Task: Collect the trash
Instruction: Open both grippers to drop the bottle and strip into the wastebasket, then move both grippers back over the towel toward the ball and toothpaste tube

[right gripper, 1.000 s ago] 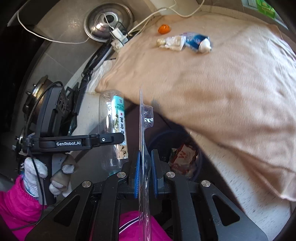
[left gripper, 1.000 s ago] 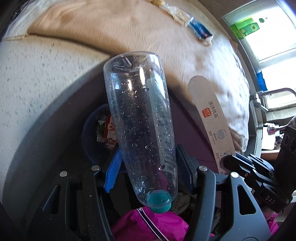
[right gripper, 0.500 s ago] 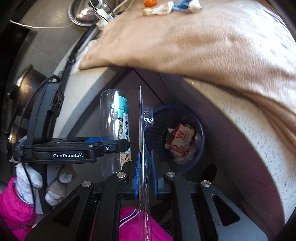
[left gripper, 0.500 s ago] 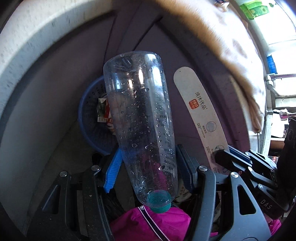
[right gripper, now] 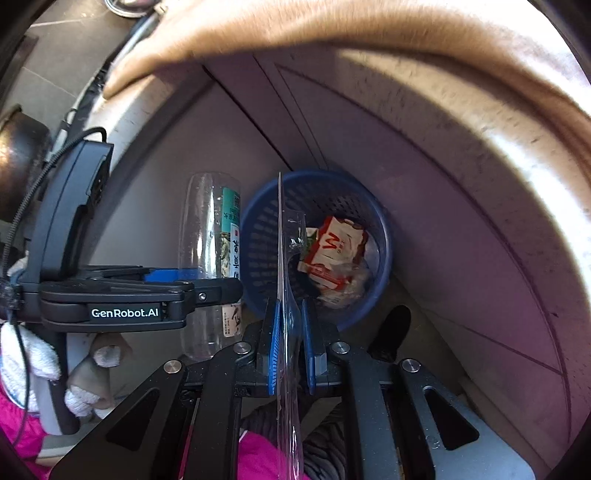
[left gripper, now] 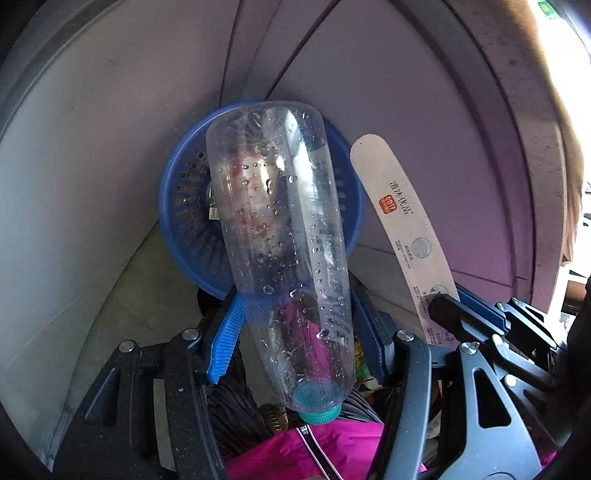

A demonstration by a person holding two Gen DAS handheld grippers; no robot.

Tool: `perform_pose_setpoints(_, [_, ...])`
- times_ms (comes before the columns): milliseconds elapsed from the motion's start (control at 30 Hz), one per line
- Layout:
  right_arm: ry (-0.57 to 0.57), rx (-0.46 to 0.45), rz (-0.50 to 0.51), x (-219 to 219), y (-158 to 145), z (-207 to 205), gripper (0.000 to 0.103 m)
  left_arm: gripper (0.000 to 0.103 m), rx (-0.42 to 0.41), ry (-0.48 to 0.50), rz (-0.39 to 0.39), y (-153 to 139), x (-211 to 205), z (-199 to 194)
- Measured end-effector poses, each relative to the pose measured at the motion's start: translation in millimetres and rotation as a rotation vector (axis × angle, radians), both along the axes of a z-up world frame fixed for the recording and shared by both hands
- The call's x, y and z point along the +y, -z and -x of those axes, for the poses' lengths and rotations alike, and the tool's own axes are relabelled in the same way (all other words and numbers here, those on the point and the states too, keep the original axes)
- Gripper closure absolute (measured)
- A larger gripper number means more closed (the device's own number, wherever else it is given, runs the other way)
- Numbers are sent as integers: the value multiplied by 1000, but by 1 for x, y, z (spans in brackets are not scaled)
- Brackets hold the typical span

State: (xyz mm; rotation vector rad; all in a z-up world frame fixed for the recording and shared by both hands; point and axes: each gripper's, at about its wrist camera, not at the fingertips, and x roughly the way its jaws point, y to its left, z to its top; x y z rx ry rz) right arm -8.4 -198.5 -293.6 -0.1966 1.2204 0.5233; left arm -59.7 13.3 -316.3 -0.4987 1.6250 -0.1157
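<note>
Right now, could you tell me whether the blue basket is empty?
Not empty. The right wrist view shows the blue basket holding a red-and-white carton and crumpled wrappers.

- We have brought both grippers down toward the blue basket [left gripper: 177, 221], which now looms large just beyond the left gripper [left gripper: 295, 332] and directly behind the plastic bottle [left gripper: 280, 240] it grips.
- The beige cloth [right gripper: 332, 26] has slid to the far upper edge of both views; the wrappers lying on it have gone from sight.
- Ahead of the right gripper [right gripper: 291, 339], the basket's red-and-white carton [right gripper: 332, 251] now sits just past the clear blister pack [right gripper: 286, 295].
</note>
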Motion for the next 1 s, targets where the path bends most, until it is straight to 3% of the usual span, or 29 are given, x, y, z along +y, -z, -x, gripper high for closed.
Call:
perform_pose_setpoints(233, [10,10,43,7,13,-15,93,44,19,7,-19,10,0,-14])
perform_pose_setpoints(500, [10,9,52,16,15,-23,92,43,3,-13,-36,-6,2,-11])
perform_pose_setpoints(733, [-12,-8,50,21,7,-22,85,43,-13,-22,-54,-20,8,-13])
perform_pose_setpoints(1000, [-14,-20,31,18,-10,-20,84,43,-32,-39,-74,-29,20,-16])
